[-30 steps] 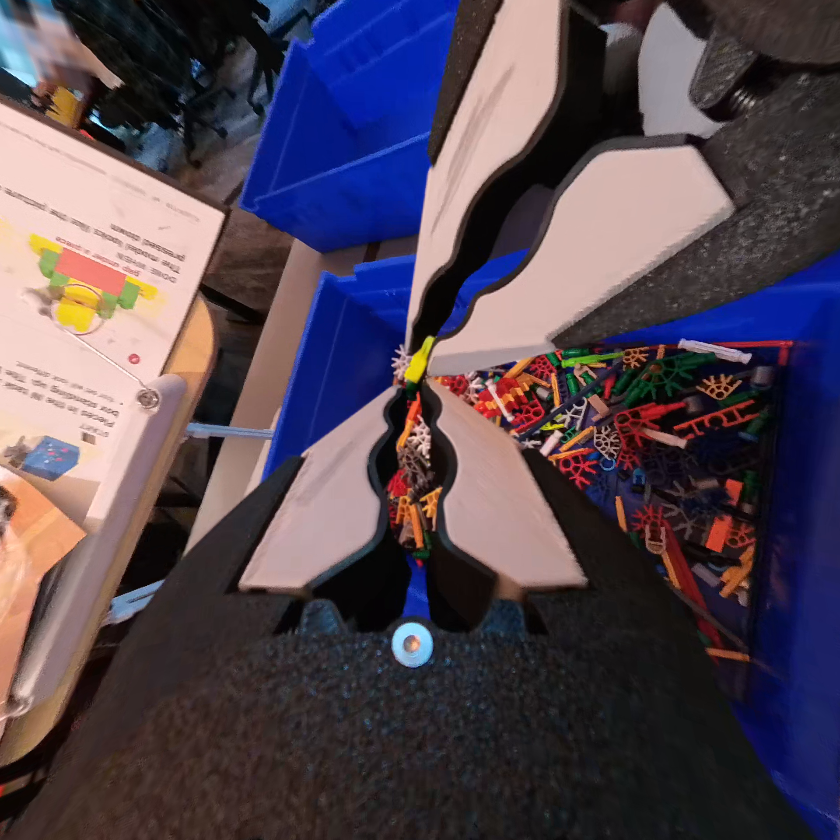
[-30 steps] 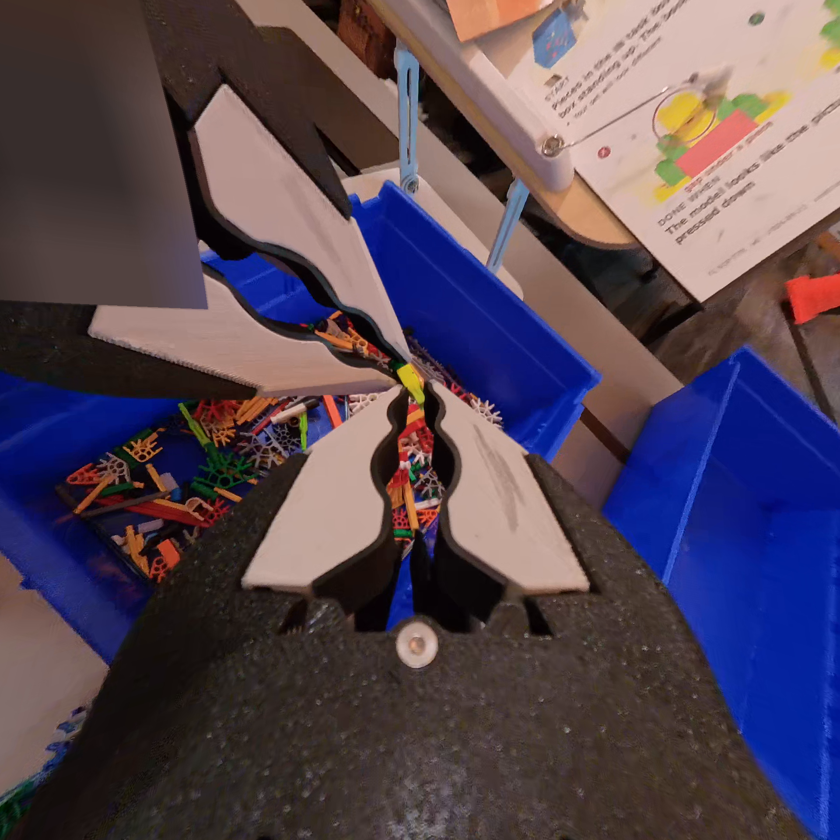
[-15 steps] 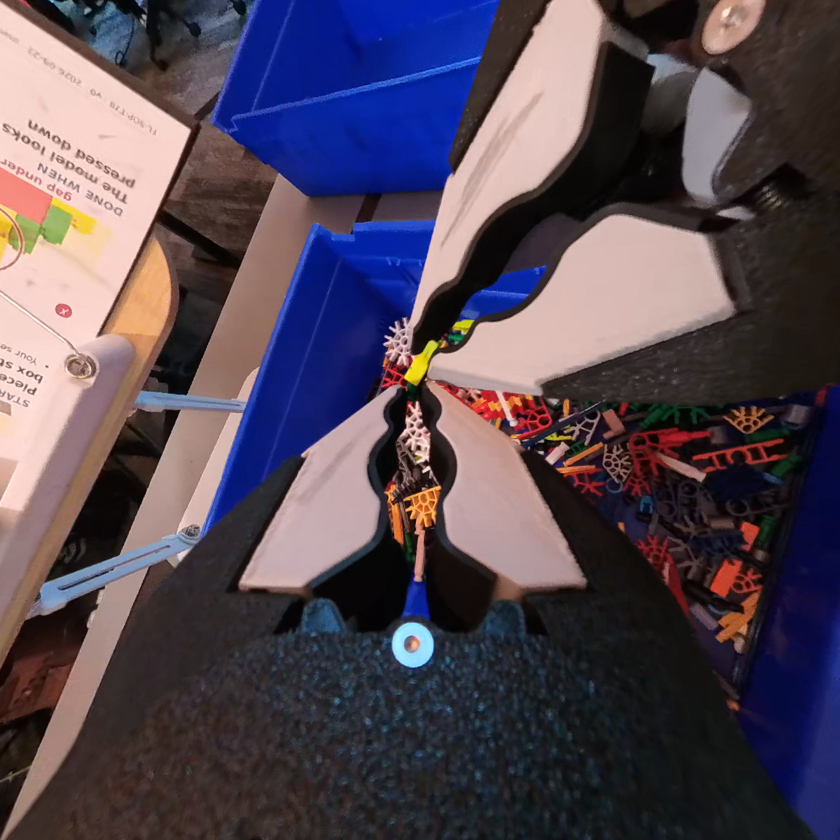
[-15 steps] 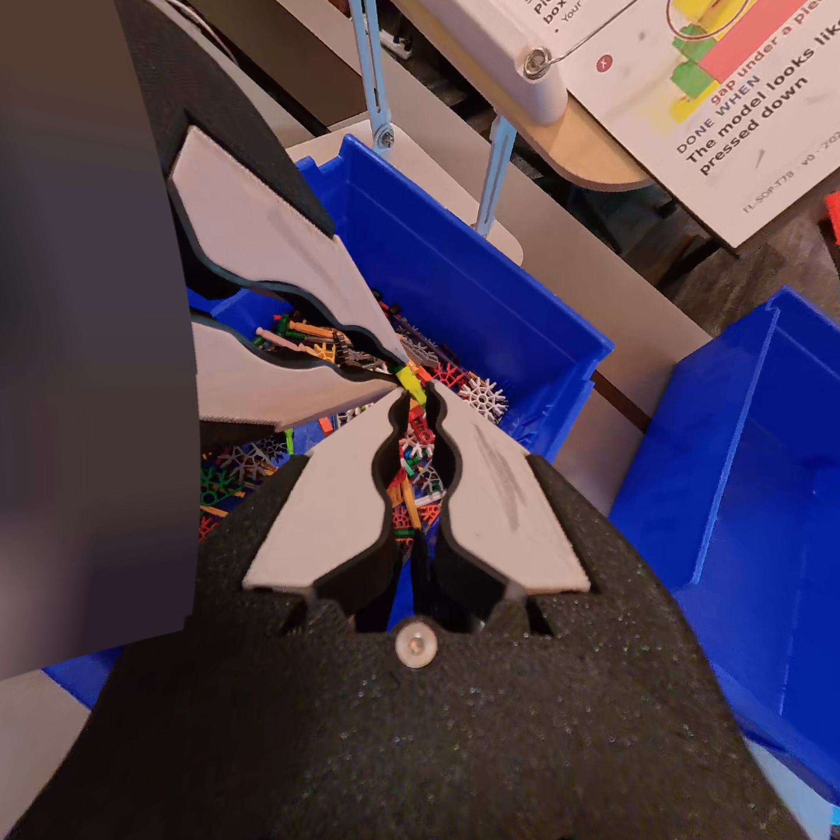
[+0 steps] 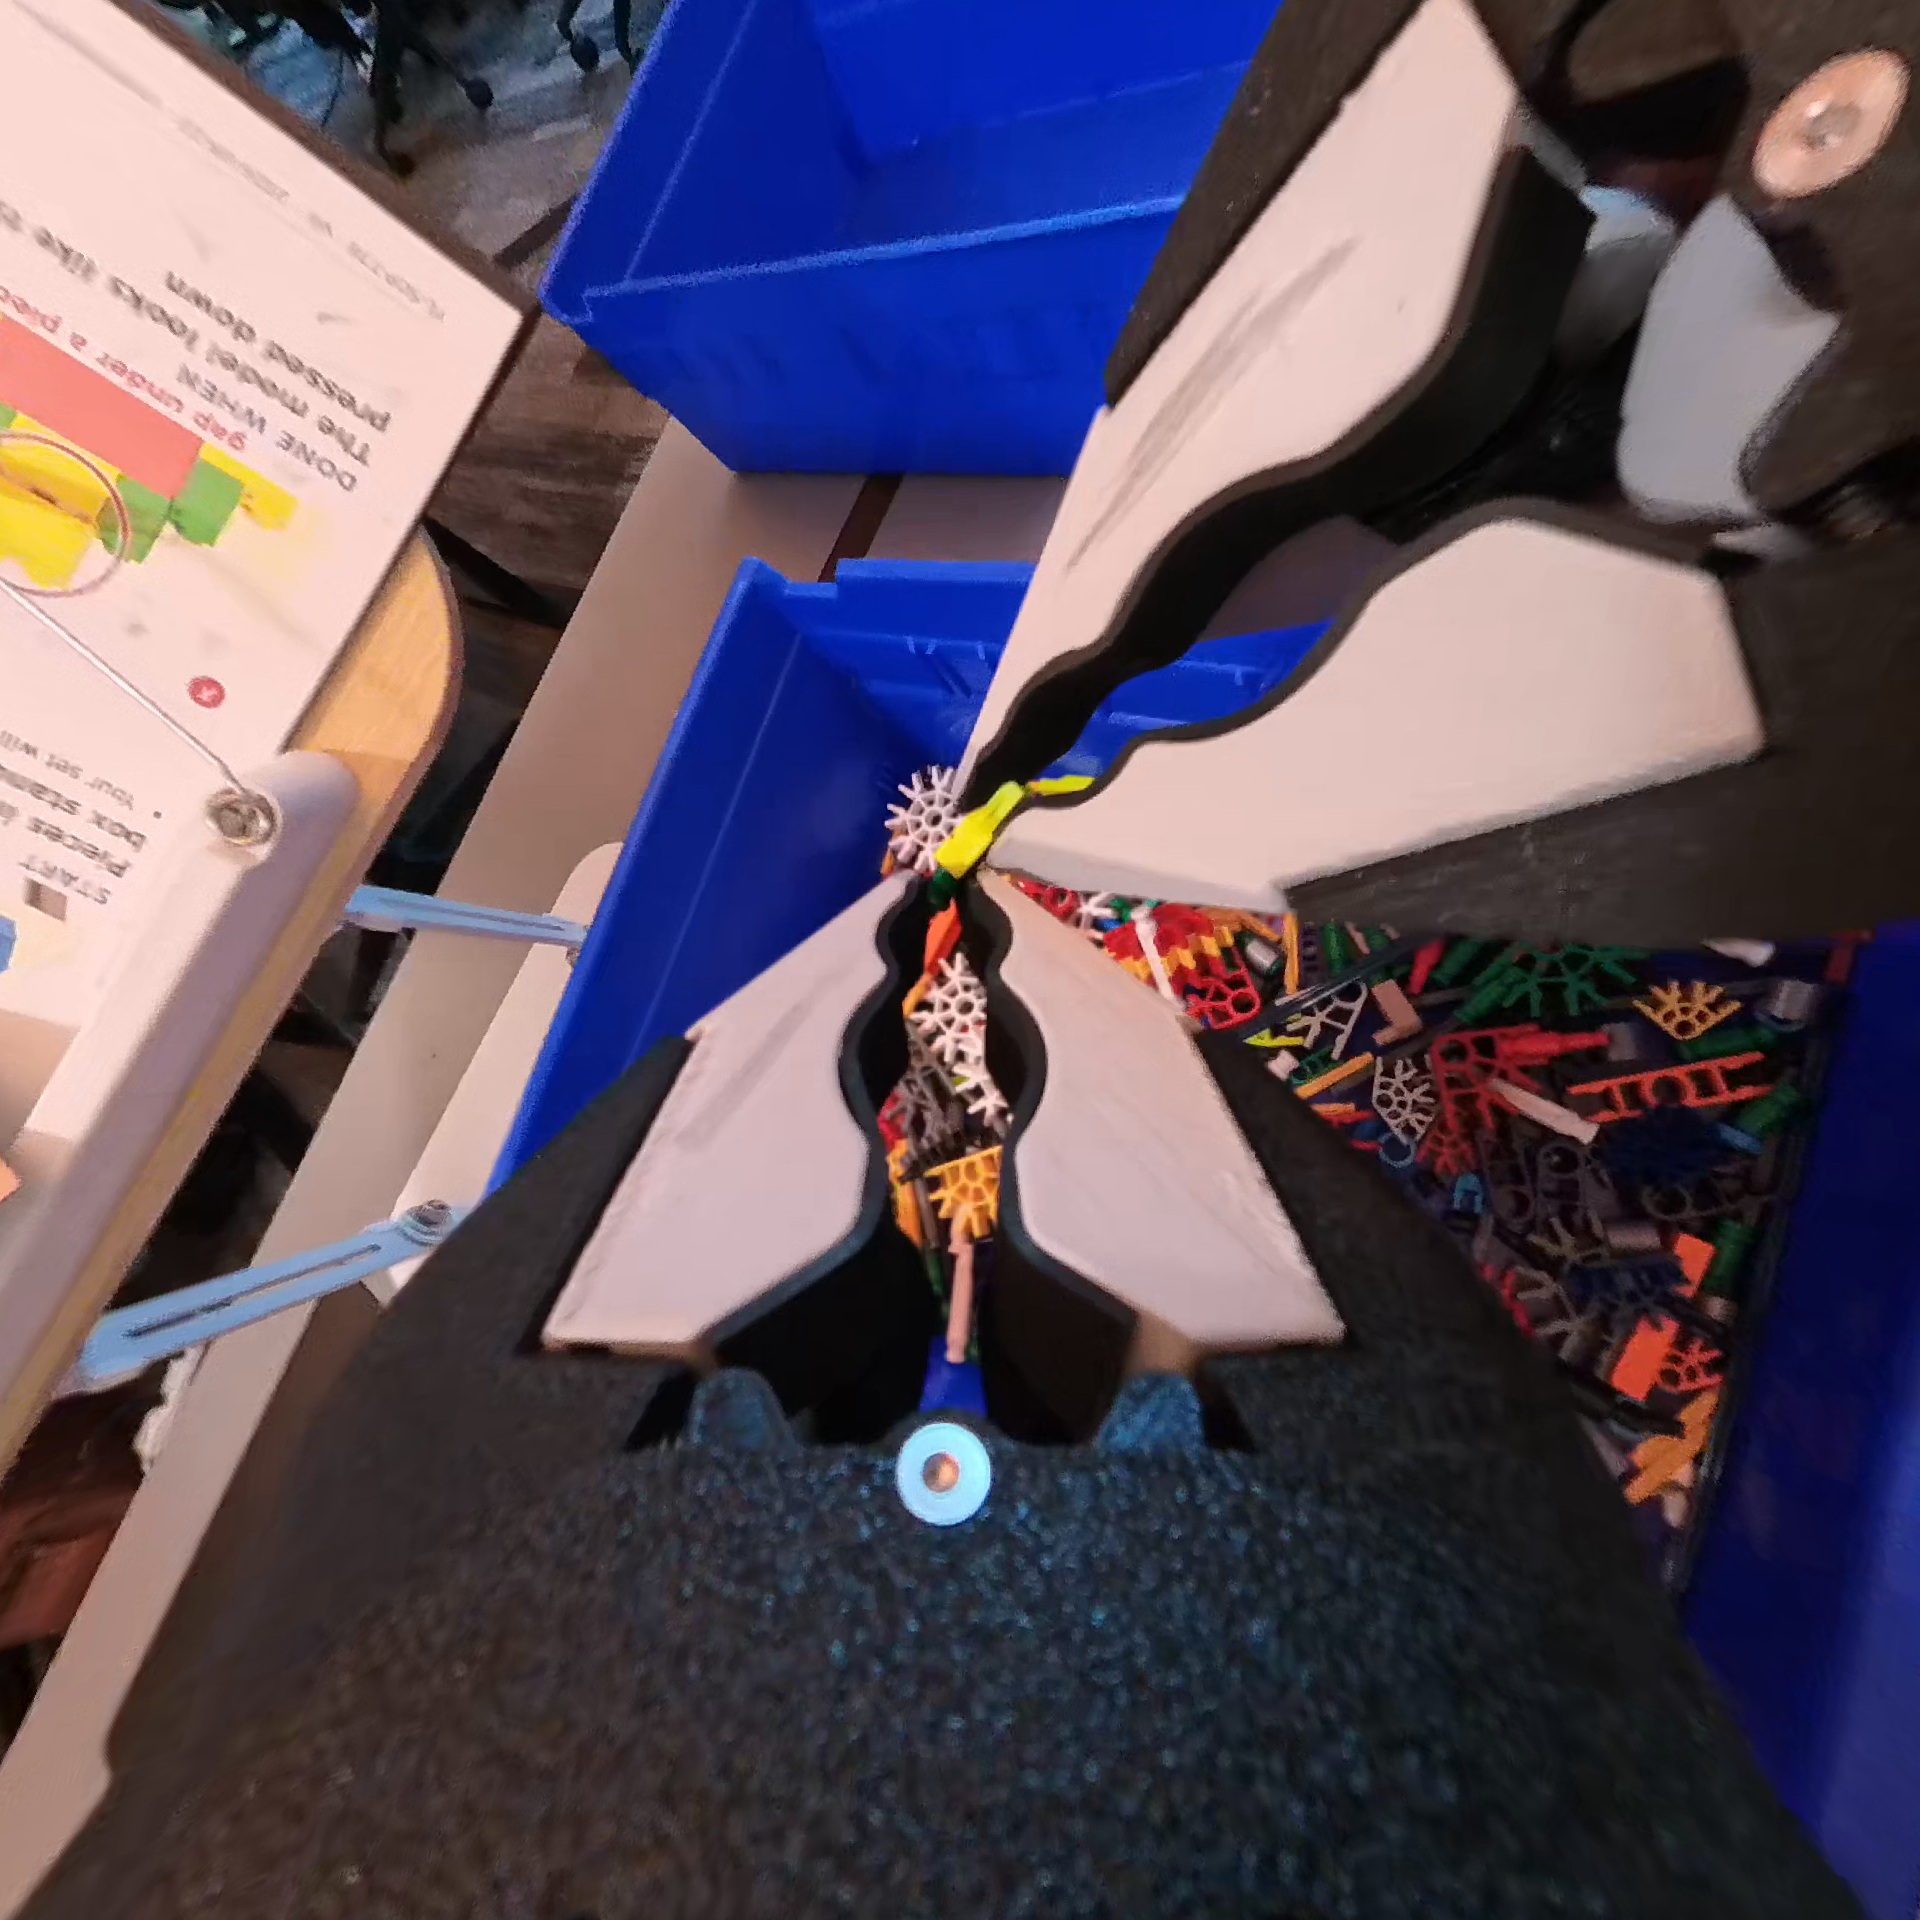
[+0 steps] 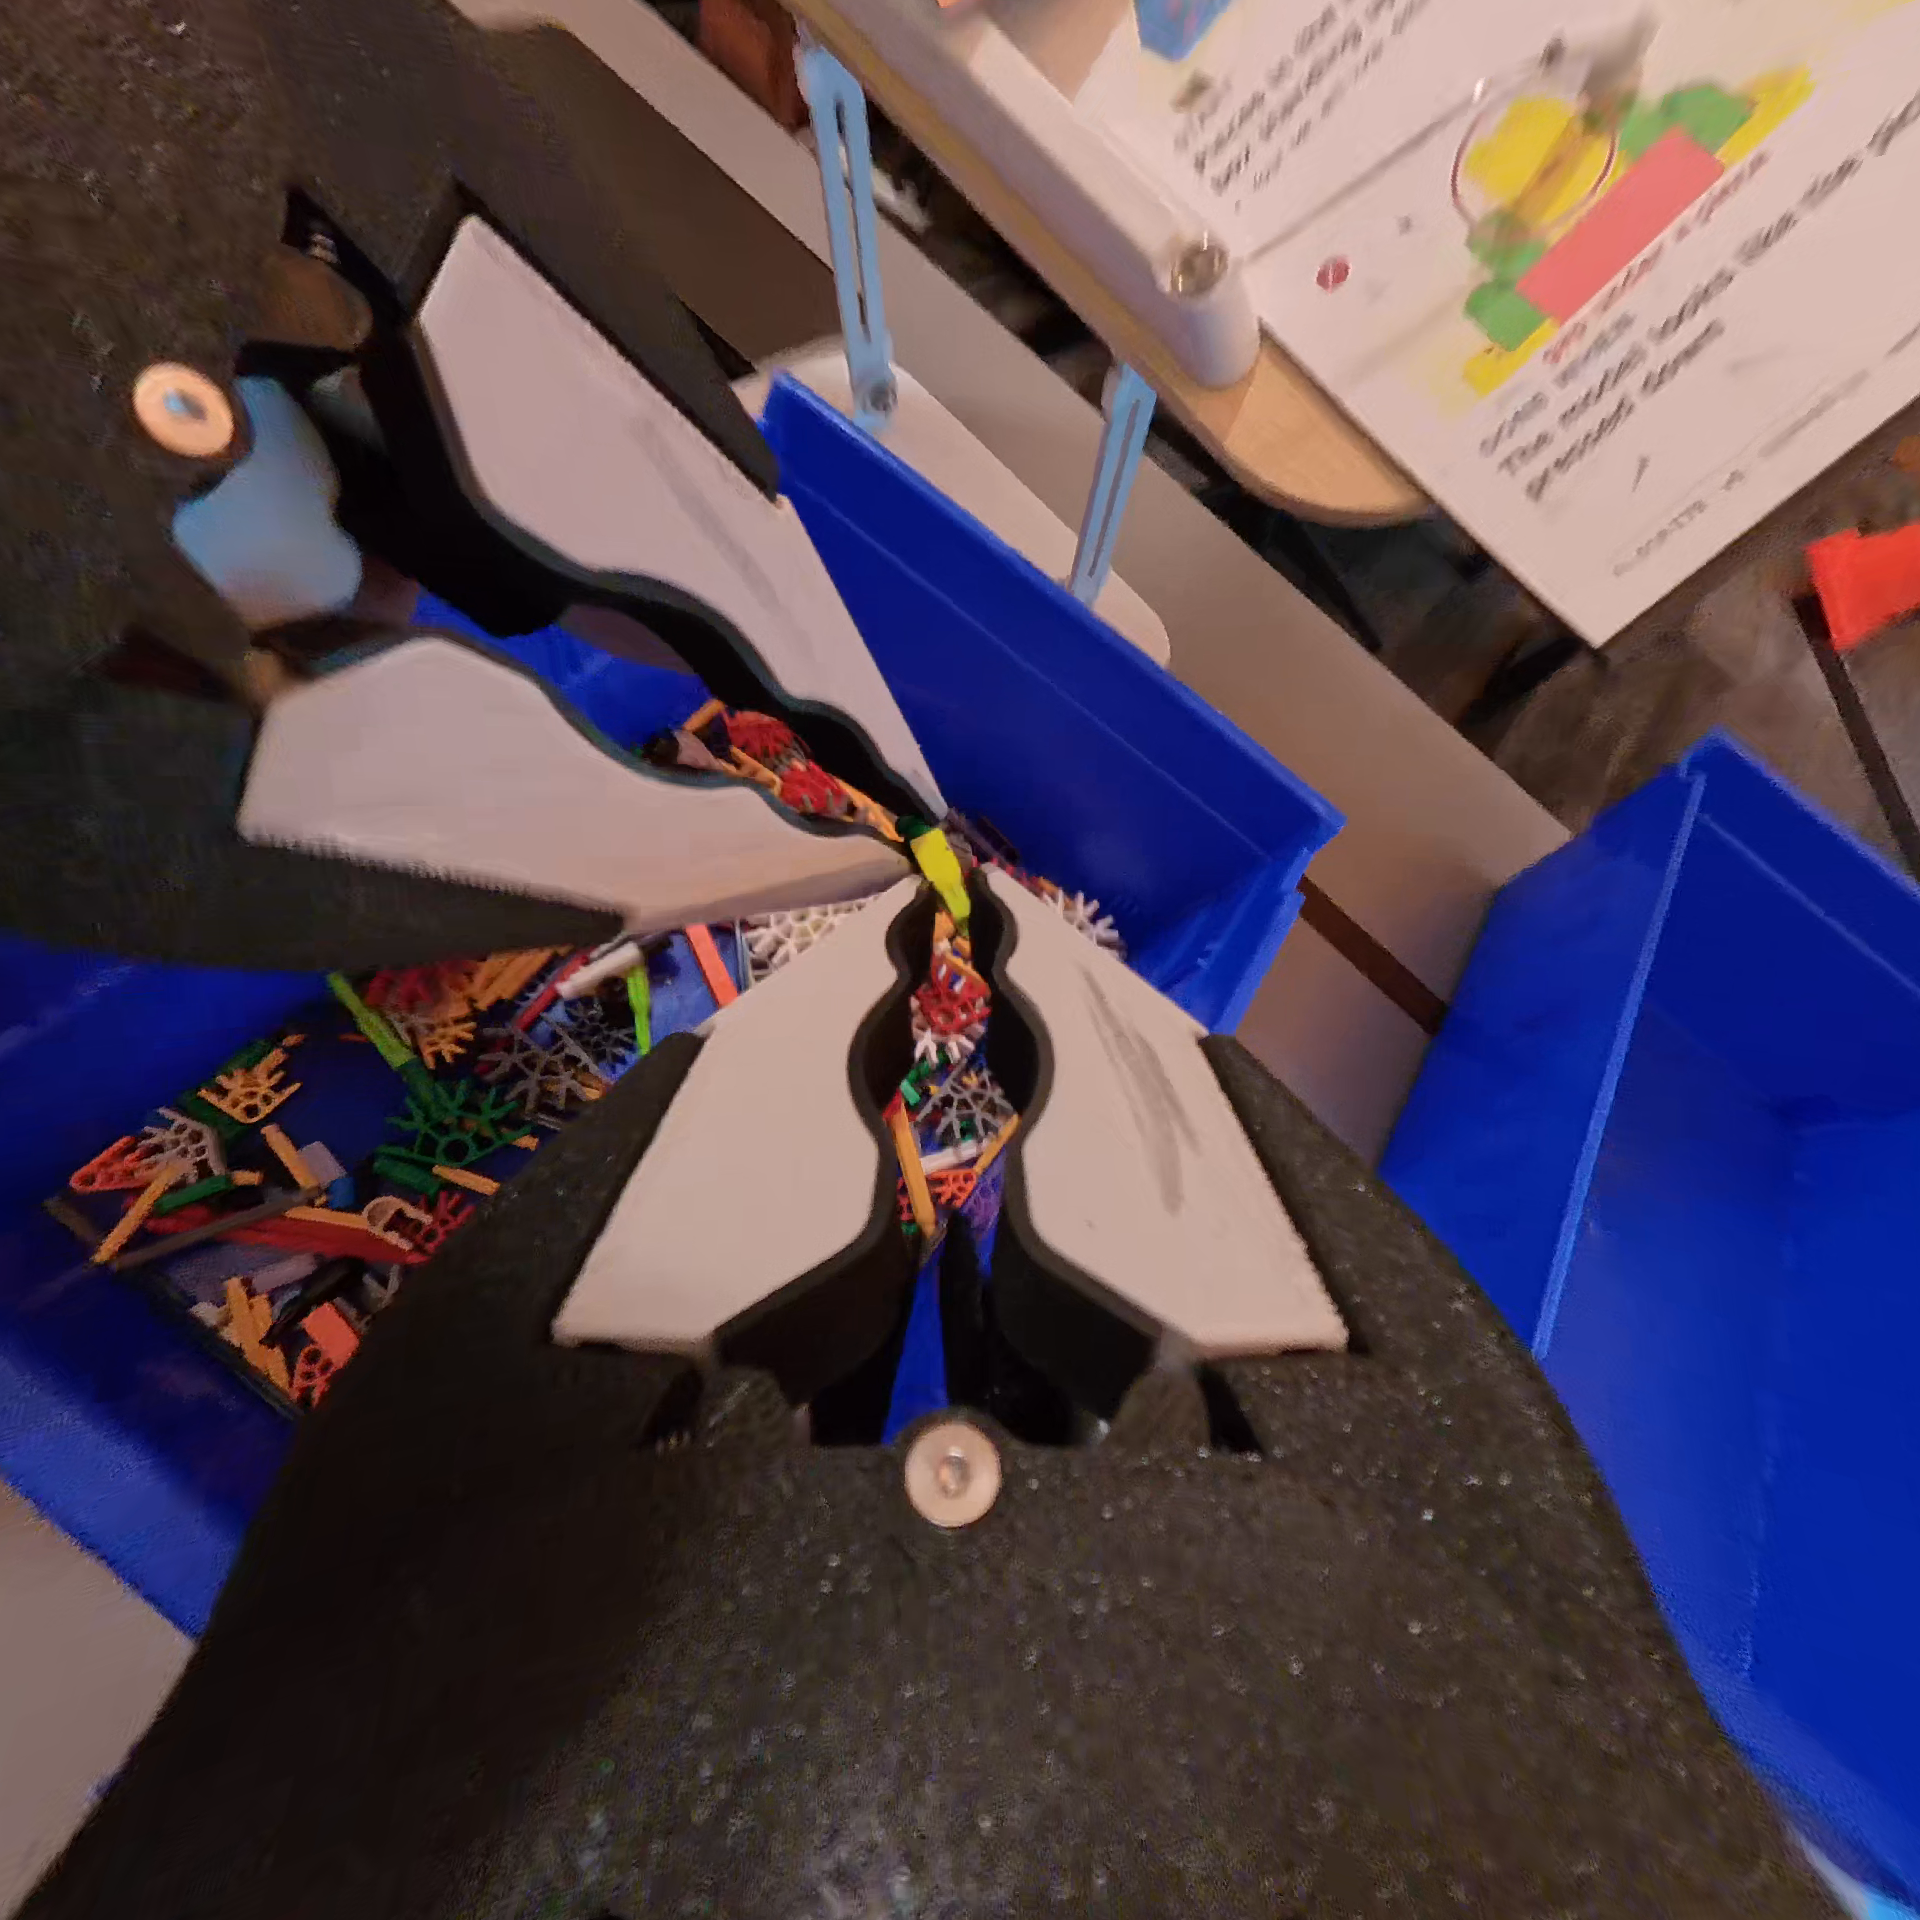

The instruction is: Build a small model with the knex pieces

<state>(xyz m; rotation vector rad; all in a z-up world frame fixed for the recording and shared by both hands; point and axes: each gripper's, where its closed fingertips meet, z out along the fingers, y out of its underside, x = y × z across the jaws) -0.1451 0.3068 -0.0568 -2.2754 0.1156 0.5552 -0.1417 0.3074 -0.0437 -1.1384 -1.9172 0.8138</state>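
My two grippers meet tip to tip above a blue bin [image 5: 727, 831] full of small coloured construction pieces [image 5: 1507, 1091]. My left gripper [image 5: 940, 881] is shut on a small green piece [image 5: 941, 885]. My right gripper [image 6: 948, 888] is shut on a small yellow piece [image 6: 937, 864] that touches the green one [image 6: 914, 827]. In the left wrist view the right gripper [image 5: 982, 831] comes in from the upper right with the yellow piece [image 5: 971, 836] at its tips. In the right wrist view the left gripper [image 6: 912, 831] comes in from the left.
A second blue bin [image 5: 883, 260] stands beyond the full one; it also shows in the right wrist view [image 6: 1714, 1143]. An instruction sheet on a stand [image 5: 208, 416] leans close beside the bins, with thin metal struts [image 6: 857, 208]. A red object [image 6: 1860, 592] lies at the far right. Both grippers' tips are close together, under 4 cm apart.
Both grippers stayed shut and tip to tip on the yellow and green pieces. The pair shifted and tilted a little over the bin, so the sheet and bins slid in both views.
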